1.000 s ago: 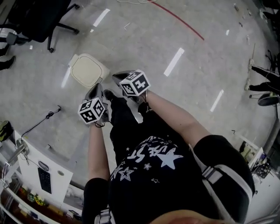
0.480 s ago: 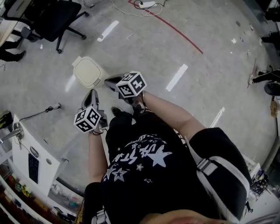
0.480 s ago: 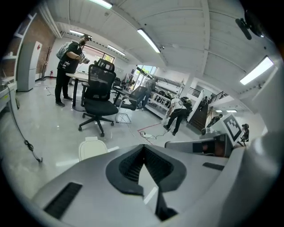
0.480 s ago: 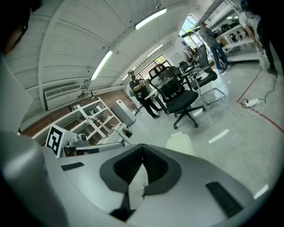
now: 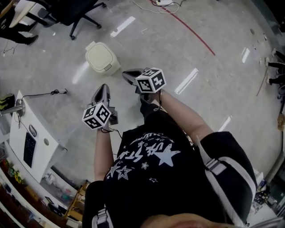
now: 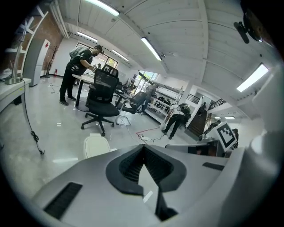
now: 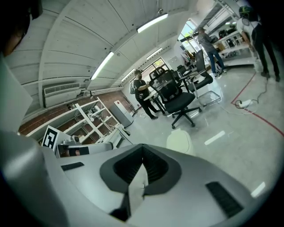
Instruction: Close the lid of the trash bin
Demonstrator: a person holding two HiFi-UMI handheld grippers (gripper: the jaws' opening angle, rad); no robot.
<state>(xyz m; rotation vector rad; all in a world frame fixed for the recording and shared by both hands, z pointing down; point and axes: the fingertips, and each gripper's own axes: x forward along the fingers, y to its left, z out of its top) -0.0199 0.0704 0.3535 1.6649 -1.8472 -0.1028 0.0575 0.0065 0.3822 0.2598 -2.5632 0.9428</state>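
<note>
The cream trash bin (image 5: 102, 58) stands on the grey floor with its lid lying flat on top. It also shows in the left gripper view (image 6: 96, 145) and the right gripper view (image 7: 179, 142), low on the floor ahead of both grippers. My left gripper (image 5: 103, 88) hangs below and slightly right of the bin, apart from it. Its jaws are shut with nothing between them. My right gripper (image 5: 128, 74) is to the bin's right, also apart from it and shut on nothing. In the gripper views, each pair of jaws (image 6: 143, 148) (image 7: 142, 150) meets at the tip.
A black office chair (image 5: 75, 9) stands beyond the bin. A white desk (image 5: 31, 142) with a cable (image 5: 42, 95) is at the left. A red line (image 5: 196, 33) crosses the floor at the far right. Several people (image 6: 77, 73) stand by desks in the background.
The head view has shifted, so the bin now sits higher and further right in the frame. Both grippers have drawn a little further from the bin. Their jaws remain shut.
</note>
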